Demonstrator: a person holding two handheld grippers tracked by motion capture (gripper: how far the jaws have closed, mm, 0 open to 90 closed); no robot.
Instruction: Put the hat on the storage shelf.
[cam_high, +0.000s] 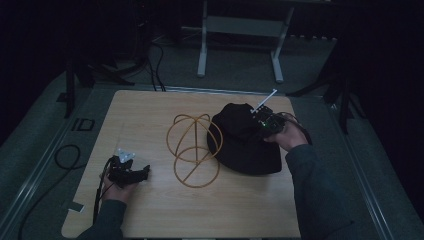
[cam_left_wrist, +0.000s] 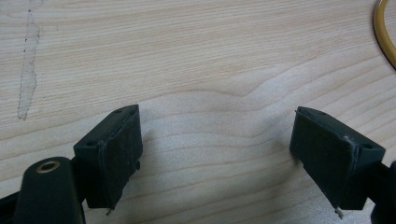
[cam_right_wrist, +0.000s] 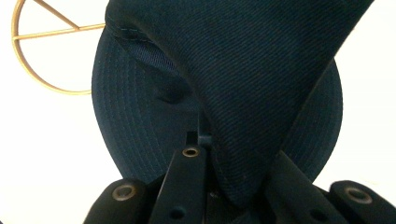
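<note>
A dark navy hat (cam_high: 242, 140) lies right of centre on the wooden table (cam_high: 150, 210), its crown pulled up toward the far right. My right gripper (cam_high: 264, 121) is shut on the hat's crown fabric; in the right gripper view the cloth (cam_right_wrist: 261, 93) bunches between the jaws and the round brim (cam_right_wrist: 135, 130) spreads below. A gold wire hat stand (cam_high: 192, 150) rests beside the hat at the table's middle. My left gripper (cam_high: 142, 172) rests low at the near left, open, with bare wood between its fingers (cam_left_wrist: 116, 149).
A black cable (cam_high: 67, 157) loops on the floor left of the table. A white frame's legs (cam_high: 202, 55) stand beyond the far edge. The gold wire (cam_left_wrist: 385, 32) shows at the top right corner of the left gripper view.
</note>
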